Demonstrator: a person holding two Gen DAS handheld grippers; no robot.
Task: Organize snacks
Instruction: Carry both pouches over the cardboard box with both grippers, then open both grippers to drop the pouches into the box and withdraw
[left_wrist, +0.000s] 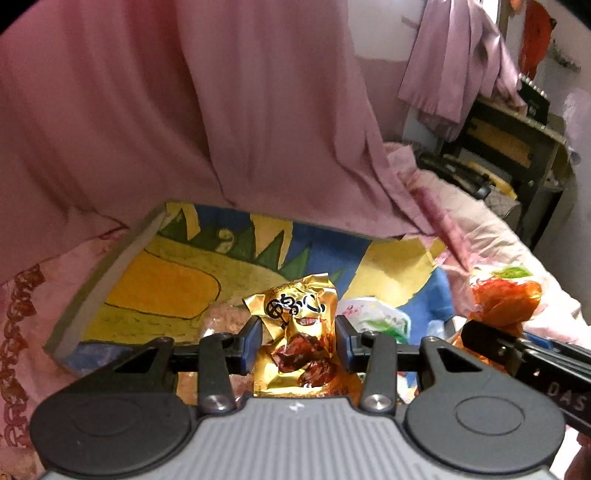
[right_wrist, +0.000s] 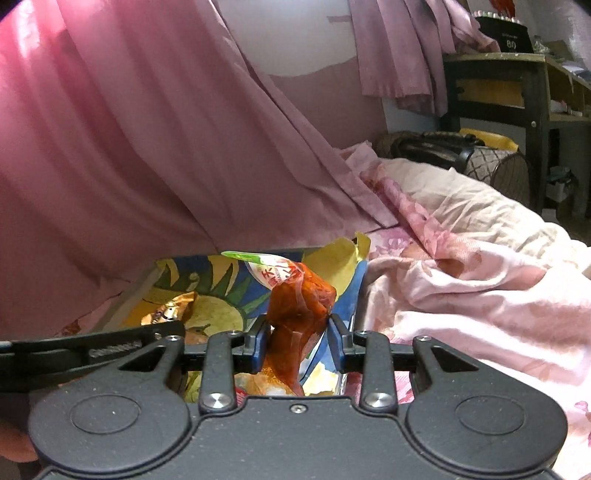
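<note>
Above a painted board (left_wrist: 147, 280) lying on pink floral bedding (right_wrist: 480, 302), both grippers are holding snack packets off the surface. Between the blue pads of the left gripper (left_wrist: 298, 341) a crumpled gold snack packet (left_wrist: 295, 332) is sitting upright, its printed black characters facing the camera and dark red pieces showing on its lower half; the jaws are standing narrowly apart and pinching its sides. Off to that gripper's right, the right gripper (right_wrist: 298, 341) is clamping an orange-red snack packet (right_wrist: 295, 314) with a white and green top edge, its jaws likewise drawn close and pressing the wrapper. In the left wrist view this orange packet (left_wrist: 502, 299) is appearing at the right edge, above the other tool's black body. Under the left gripper, a white and green wrapper (left_wrist: 373, 314) is lying on the board, partly hidden. Behind everything, a pink curtain (left_wrist: 184, 110) is hanging down to the board's far edge, and a dark shelf unit (right_wrist: 517, 92) is standing at the far right.
</note>
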